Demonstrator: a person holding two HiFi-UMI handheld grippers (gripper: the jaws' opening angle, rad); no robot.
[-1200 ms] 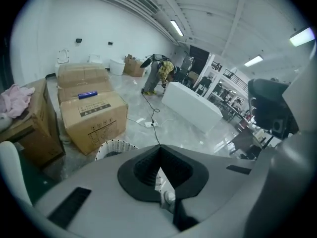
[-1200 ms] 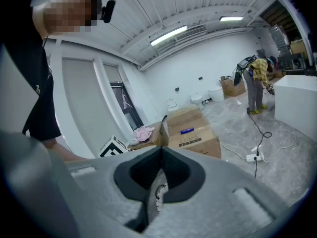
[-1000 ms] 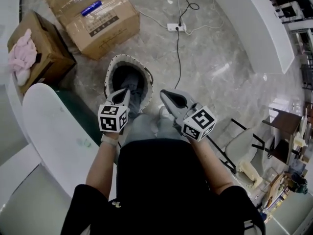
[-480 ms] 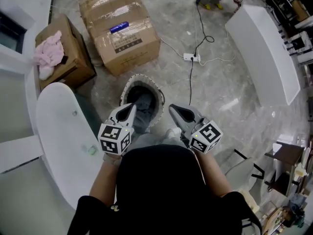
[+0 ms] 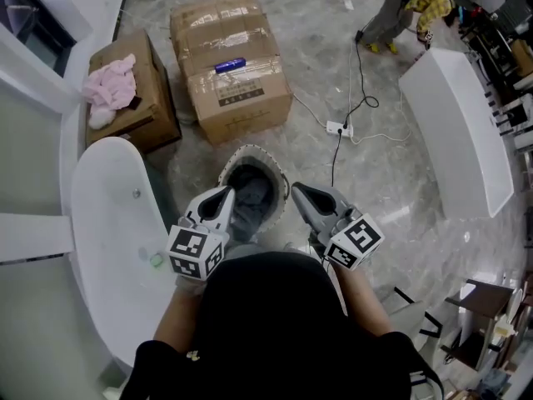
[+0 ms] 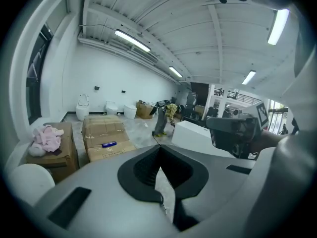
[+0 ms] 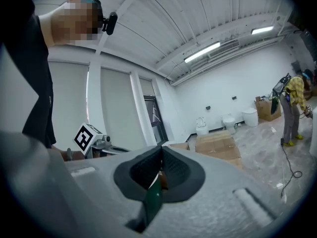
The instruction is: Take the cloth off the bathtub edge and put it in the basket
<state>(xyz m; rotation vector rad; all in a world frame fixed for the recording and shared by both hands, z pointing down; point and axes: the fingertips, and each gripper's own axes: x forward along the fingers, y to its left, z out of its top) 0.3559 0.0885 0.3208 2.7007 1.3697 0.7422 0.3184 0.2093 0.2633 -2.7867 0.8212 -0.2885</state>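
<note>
A round woven basket (image 5: 261,155) stands on the floor just ahead of me, with a grey cloth (image 5: 250,200) lying inside it. My left gripper (image 5: 226,192) is shut and empty, its tip over the basket's near left rim. At the near right rim my right gripper (image 5: 296,190) is also shut with nothing in it. The white bathtub (image 5: 107,248) runs along the left, with no cloth on its edge. In the left gripper view the jaws (image 6: 159,158) are pressed together. The right gripper view shows its jaws (image 7: 159,157) together too.
Two cardboard boxes (image 5: 229,65) sit beyond the basket; the left one carries a pink cloth (image 5: 108,90). A power strip (image 5: 340,127) and cable cross the floor. A long white panel (image 5: 462,132) stands at the right. A person in yellow (image 5: 412,2) stands far off.
The head view has swung, so basket, boxes and tub slid down and right in the picture. Both grippers stay shut near my body by the basket's near rim.
</note>
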